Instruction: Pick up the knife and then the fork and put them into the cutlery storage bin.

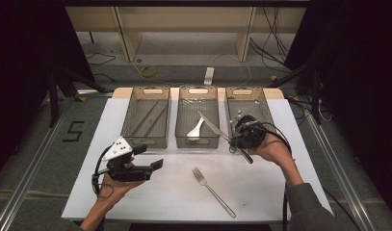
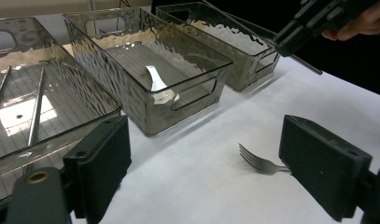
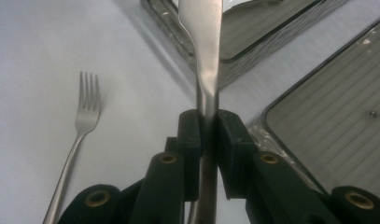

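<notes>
- Right gripper (image 3: 207, 128): fingers clamped on a knife (image 3: 204, 42), held above the middle bin's (image 1: 197, 140) near right corner.
- Left gripper (image 2: 204, 168): fingers wide apart, holding nothing, near the fork (image 2: 260, 162) on the tabletop (image 1: 174, 192).

You are in a lab set up for recording, not a home or kitchen. Black curtains (image 1: 20, 72) close off both sides of the work area, and loose cables (image 1: 273, 38) trail across the grey floor (image 1: 184, 53) behind the table (image 1: 261, 192). Aluminium rails (image 1: 30, 163) run along the floor on each side, and a "5" (image 1: 74, 131) is taped down at your left. The table is covered in plain white, with three identical clear bins (image 1: 197, 122) lined up in a row. A bare wooden bench (image 1: 184, 21) stands at the back.
</notes>
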`<state>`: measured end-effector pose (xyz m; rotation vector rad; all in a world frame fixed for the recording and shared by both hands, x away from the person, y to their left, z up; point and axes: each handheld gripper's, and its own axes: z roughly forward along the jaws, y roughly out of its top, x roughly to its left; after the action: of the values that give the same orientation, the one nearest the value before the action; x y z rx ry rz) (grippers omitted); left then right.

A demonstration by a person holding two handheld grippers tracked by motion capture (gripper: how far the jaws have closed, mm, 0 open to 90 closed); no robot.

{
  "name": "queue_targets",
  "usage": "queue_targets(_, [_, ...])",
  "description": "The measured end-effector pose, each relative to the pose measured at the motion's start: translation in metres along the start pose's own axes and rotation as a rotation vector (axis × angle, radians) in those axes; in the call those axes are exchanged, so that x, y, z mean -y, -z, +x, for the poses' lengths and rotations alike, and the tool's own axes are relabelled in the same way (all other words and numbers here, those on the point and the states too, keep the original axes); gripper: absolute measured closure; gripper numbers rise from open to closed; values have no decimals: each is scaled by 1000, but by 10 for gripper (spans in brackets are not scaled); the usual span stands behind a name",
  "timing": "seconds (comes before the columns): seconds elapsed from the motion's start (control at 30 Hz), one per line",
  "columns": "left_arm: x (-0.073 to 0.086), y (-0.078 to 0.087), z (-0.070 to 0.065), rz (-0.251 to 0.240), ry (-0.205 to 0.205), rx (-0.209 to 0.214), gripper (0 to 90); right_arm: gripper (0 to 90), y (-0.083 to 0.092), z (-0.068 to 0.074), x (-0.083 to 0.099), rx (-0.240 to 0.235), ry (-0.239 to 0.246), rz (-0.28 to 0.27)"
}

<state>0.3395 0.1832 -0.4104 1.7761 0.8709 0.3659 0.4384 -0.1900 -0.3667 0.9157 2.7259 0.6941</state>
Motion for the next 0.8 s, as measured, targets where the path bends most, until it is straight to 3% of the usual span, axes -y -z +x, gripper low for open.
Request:
queue_targets(0.53, [-1,1,1,-7,7,-2,162,808,6,-28,-18,24,-56,-39])
queue_targets(0.8, [-1,2,2,-12,10,-6,162,808,9,-48,-22,41,-117,-59])
